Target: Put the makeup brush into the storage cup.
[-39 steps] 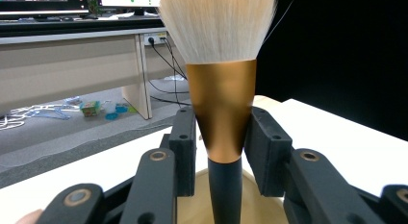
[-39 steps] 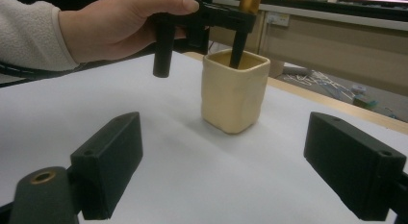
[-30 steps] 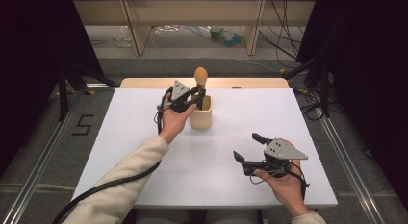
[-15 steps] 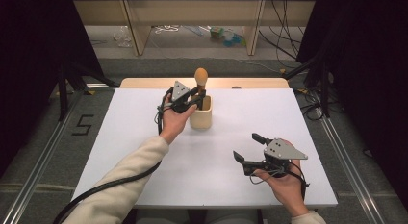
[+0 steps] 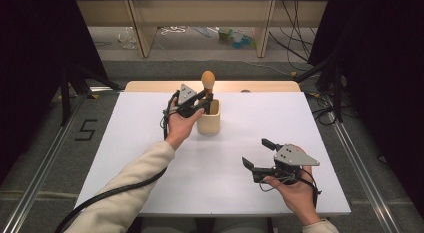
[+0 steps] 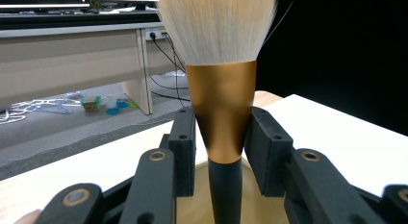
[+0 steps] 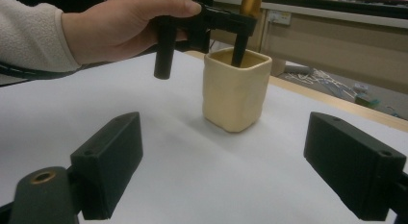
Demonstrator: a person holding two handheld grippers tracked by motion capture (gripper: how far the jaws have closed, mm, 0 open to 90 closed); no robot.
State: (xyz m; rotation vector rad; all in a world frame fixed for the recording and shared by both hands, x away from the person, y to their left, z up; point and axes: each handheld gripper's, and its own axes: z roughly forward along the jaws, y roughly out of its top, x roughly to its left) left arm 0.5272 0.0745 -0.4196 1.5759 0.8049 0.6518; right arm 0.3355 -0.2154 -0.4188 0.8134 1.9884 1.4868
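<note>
At the far middle of the white bench [image 5: 125, 158] stands a cream cup [image 5: 209, 122], squarish with rounded corners, and from its mouth rises a makeup brush [image 6: 222, 104]: a dark handle going down into the cup, a copper-gold ferrule above it, and a pale, fluffy head on top. From the left gripper view the ferrule's narrow lower end sits between the two black pads, which press against it on either side, so the left gripper [image 5: 204, 99] is clenched on the brush just above the cup's rim. The brush stands close to upright. The person's left hand [image 5: 181, 124] holds that gripper from the near left of the cup, its cream sleeve [image 5: 125, 193] running back to the bottom edge of the high view with a black cable alongside. Well apart, toward the near right of the bench, the right gripper [image 5: 255, 154] rests in the person's right hand [image 5: 296, 192]; its jaws stand wide apart with nothing between them, pointing across the bare white surface toward the cup. Beyond the bench's far wooden edge lies a grey floor [image 5: 200, 55] with cables and small clutter.
</note>
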